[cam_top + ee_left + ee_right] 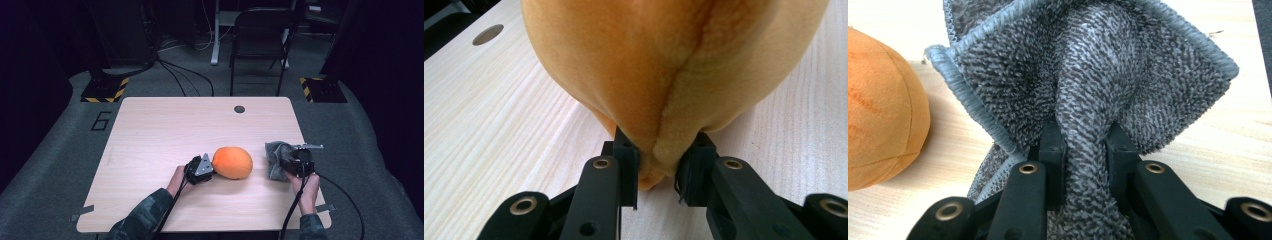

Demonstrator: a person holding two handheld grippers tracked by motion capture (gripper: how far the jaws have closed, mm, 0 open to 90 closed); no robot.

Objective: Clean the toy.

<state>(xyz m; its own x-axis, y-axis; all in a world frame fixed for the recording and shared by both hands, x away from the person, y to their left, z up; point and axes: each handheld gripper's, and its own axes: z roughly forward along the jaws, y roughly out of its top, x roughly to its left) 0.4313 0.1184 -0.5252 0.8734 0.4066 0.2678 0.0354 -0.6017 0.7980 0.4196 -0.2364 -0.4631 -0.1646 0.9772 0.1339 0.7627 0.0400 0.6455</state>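
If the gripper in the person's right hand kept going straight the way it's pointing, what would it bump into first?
The right gripper already pinches the grey cloth, so that bunched cloth comes first. Beyond it, the line looks like bare table, though depth is hard to judge.

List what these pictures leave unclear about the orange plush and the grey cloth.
- Orange plush: its top is cut off by the left gripper view's upper edge.
- Grey cloth: its underside is hidden by its own folds in the right gripper view; in the high view the right gripper covers part.

Fuzzy plush toy (664,65), nubbly grey cloth (1088,80)
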